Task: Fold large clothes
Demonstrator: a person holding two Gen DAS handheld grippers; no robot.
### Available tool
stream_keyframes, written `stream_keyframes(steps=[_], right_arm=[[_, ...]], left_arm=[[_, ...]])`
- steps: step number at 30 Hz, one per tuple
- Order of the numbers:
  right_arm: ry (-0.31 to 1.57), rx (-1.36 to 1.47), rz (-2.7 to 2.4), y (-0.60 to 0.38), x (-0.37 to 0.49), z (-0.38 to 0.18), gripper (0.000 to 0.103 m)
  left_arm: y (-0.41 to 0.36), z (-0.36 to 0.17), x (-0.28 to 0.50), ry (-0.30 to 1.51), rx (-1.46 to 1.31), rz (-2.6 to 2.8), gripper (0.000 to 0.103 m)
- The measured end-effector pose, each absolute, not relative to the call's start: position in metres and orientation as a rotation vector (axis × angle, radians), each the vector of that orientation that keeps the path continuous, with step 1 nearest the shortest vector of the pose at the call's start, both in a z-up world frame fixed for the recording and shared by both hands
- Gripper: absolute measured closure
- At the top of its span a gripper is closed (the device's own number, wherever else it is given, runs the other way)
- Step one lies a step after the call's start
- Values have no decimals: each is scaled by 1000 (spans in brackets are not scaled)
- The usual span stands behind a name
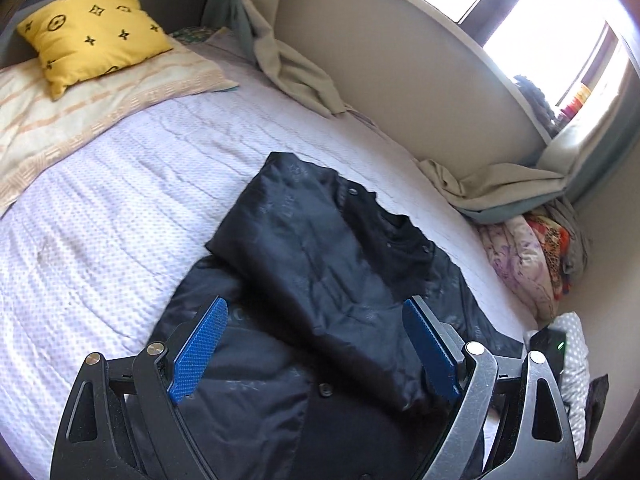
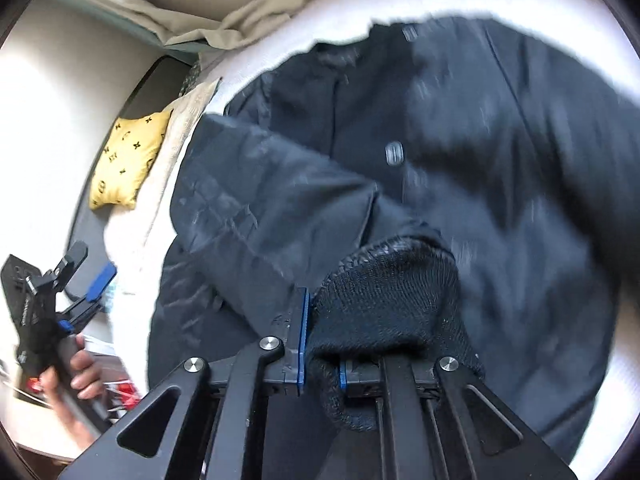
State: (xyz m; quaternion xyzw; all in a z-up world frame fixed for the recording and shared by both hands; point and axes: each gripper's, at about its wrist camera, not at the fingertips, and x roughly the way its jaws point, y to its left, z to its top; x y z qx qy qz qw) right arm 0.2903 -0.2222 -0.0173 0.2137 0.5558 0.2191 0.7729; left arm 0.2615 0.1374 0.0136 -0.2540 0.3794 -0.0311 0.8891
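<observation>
Right gripper (image 2: 316,320) clenched on black knit cuff (image 2: 384,304) of dark jacket (image 1: 320,264); left gripper (image 1: 312,344) released above it. Woven lettering unreadable.

Bed (image 1: 120,208) with pale dotted quilt fills room. Yellow patterned cushion (image 1: 94,32) on striped pillow (image 1: 80,108) at head end, against dark headboard (image 1: 168,0). Beige wall (image 1: 380,72) along far edge. Bright window (image 1: 532,12) above, strong daylight. Crumpled beige curtain (image 1: 292,68) on bed edge.

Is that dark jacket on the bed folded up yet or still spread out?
Partly folded. One sleeve already lies across the jacket front; the right tool is shut on the knitted cuff of the other.
</observation>
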Motion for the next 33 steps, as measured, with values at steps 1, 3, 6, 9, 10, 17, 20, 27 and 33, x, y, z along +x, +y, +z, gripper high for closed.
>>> stream_keyframes(steps=[1, 3, 6, 9, 10, 17, 20, 27, 33], right_arm=[[1180, 451, 472, -222, 297, -12, 97], [1132, 424, 472, -224, 304, -1, 98], [1029, 348, 474, -222, 313, 24, 98], [973, 329, 486, -229, 319, 33, 98], [976, 330, 481, -230, 319, 29, 98], [1149, 313, 396, -245, 324, -22, 78], [1203, 379, 354, -261, 321, -26, 60], [1130, 470, 302, -294, 300, 19, 63], [1025, 397, 334, -276, 290, 45, 88]], left_arm=[[139, 11, 262, 792, -529, -54, 11], [142, 9, 262, 797, -530, -45, 11], [145, 5, 262, 802, -522, -37, 11], [143, 0, 266, 815, -513, -33, 11], [141, -2, 267, 817, -506, -36, 11], [135, -9, 275, 842, -433, 35, 11], [132, -9, 277, 850, -373, 74, 11], [115, 2, 297, 862, -232, 59, 11], [95, 0, 334, 856, -64, 50, 11]])
